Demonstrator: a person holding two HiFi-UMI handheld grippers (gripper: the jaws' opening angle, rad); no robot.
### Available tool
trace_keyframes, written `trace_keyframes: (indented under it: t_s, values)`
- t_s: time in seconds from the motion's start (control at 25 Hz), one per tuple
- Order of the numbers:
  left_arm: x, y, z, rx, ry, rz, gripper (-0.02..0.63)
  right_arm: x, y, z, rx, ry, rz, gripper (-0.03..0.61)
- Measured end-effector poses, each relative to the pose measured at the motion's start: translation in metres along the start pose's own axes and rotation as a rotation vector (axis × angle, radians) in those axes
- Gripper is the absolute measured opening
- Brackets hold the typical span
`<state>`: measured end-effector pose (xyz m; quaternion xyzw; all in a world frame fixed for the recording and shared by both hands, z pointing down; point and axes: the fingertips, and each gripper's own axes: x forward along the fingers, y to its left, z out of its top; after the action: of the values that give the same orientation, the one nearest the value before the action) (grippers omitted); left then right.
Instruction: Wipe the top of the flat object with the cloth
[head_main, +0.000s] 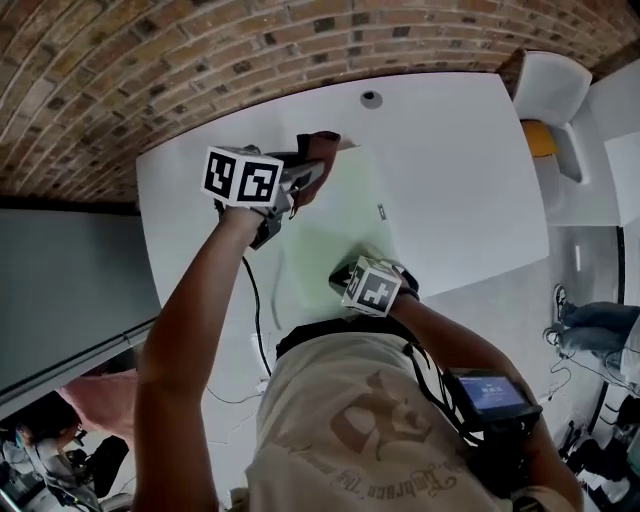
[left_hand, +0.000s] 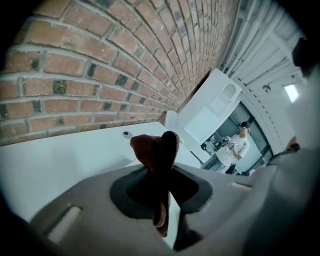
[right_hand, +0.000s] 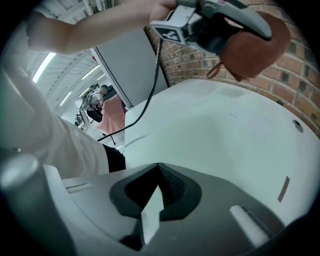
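Observation:
A pale green flat mat (head_main: 345, 215) lies on the white table (head_main: 460, 170). My left gripper (head_main: 305, 178) is shut on a brown cloth (head_main: 320, 158) over the mat's far corner. In the left gripper view the cloth (left_hand: 157, 150) stands bunched between the jaws. My right gripper (head_main: 343, 273) sits at the mat's near edge, shut on a thin pale strip of that edge (right_hand: 150, 215). The right gripper view looks across the mat (right_hand: 225, 135) to the cloth (right_hand: 250, 50) hanging from the left gripper (right_hand: 225, 32) above it.
A brick wall (head_main: 200, 60) runs behind the table. A round grommet (head_main: 371, 98) sits near the table's far edge. A black cable (head_main: 255, 320) trails off the near left side. A white chair (head_main: 552, 95) stands at right, with a person's legs (head_main: 595, 325) further right.

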<state>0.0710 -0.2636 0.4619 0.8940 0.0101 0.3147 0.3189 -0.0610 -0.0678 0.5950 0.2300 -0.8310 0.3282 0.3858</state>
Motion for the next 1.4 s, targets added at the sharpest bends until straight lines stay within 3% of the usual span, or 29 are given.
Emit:
trace_keyframes:
  t_s: [0.32, 0.52, 0.68, 0.84, 1.2, 1.4]
  values:
    - [-0.075, -0.041, -0.089, -0.026, -0.116, 0.05, 0.075, -0.024, 0.003, 0.008, 0.001, -0.093, -0.165, 0.008]
    - [-0.099, -0.071, -0.157, -0.121, -0.214, 0.07, 0.075, -0.045, 0.003, -0.009, 0.055, -0.123, -0.263, 0.008]
    - [-0.099, -0.091, -0.221, -0.194, -0.21, 0.096, 0.075, -0.061, -0.002, -0.027, 0.092, -0.137, -0.313, 0.008]
    - [-0.103, -0.098, -0.273, -0.287, -0.191, 0.166, 0.075, -0.071, -0.014, -0.037, 0.068, -0.115, -0.314, 0.008]
    - [-0.08, -0.095, -0.336, -0.533, -0.217, 0.339, 0.075, -0.072, -0.056, -0.031, -0.086, -0.027, -0.234, 0.008]
    - [-0.047, -0.09, -0.373, -0.743, -0.177, 0.468, 0.075, -0.072, -0.076, -0.04, -0.185, 0.032, -0.203, 0.008]
